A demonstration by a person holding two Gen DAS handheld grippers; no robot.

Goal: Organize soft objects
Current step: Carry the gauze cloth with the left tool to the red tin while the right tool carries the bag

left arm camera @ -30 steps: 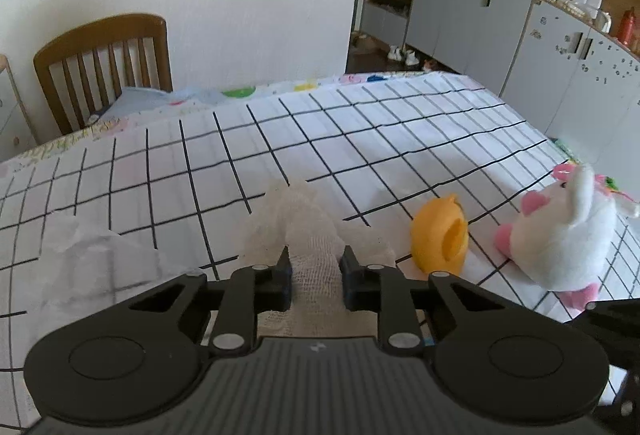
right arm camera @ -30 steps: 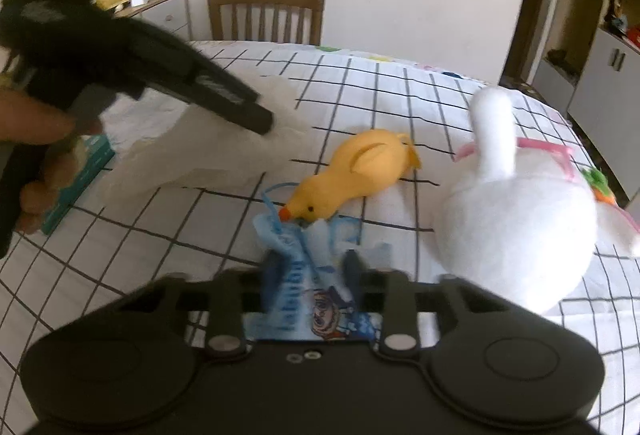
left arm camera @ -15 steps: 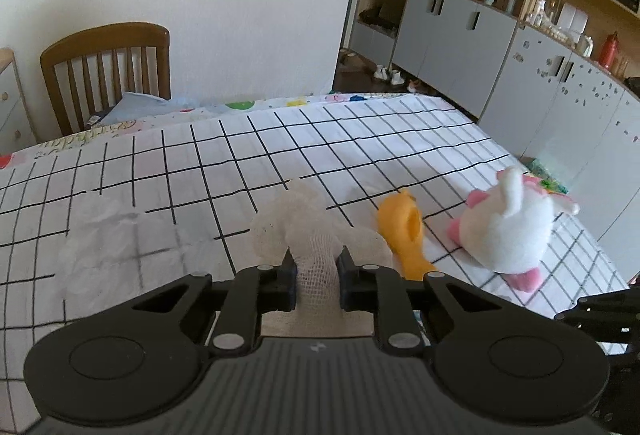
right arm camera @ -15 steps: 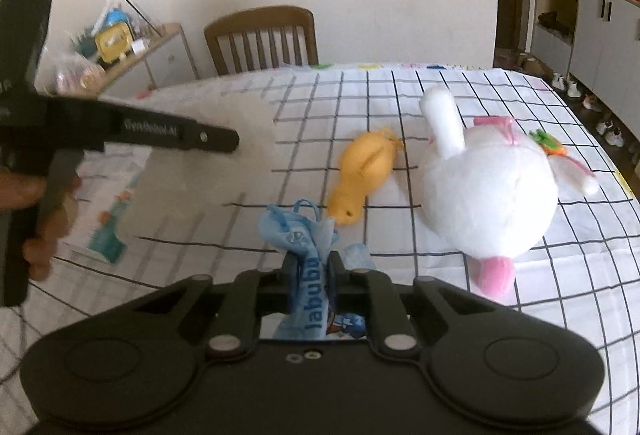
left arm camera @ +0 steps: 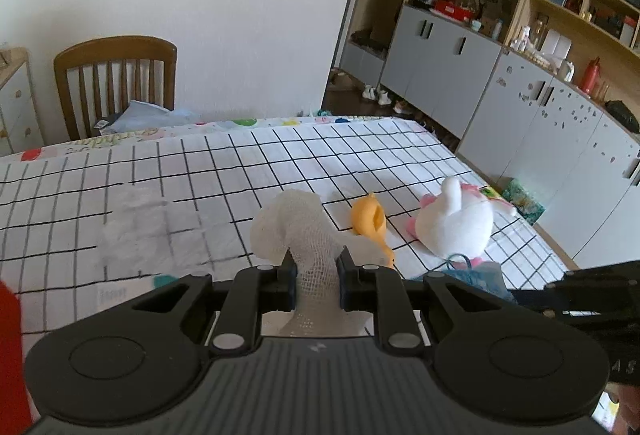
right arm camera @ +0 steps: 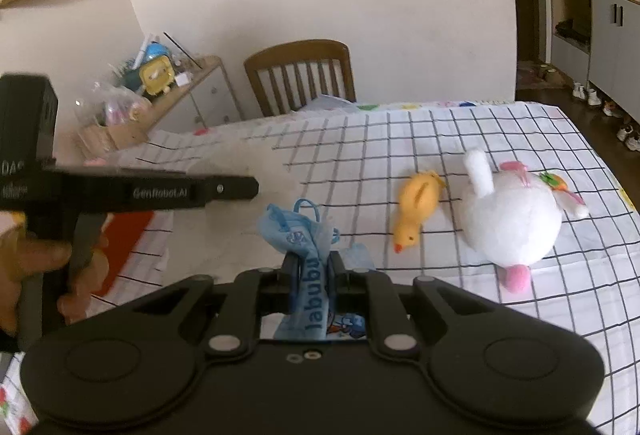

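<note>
My left gripper is shut on a white gauze cloth and holds it above the checked table. My right gripper is shut on a blue printed fabric bag, also lifted off the table. A yellow plush duck lies on the table beside a white and pink plush rabbit; both also show in the left wrist view, the duck left of the rabbit. The left gripper's body crosses the left of the right wrist view.
A thin white sheet lies on the table at the left. A wooden chair stands behind the far edge. A side cabinet with toys is at the back left. Grey cupboards line the right wall.
Both grippers have risen and pulled back from the table with their cloths still held. The duck and rabbit look smaller and farther below. They have not moved on the table.
</note>
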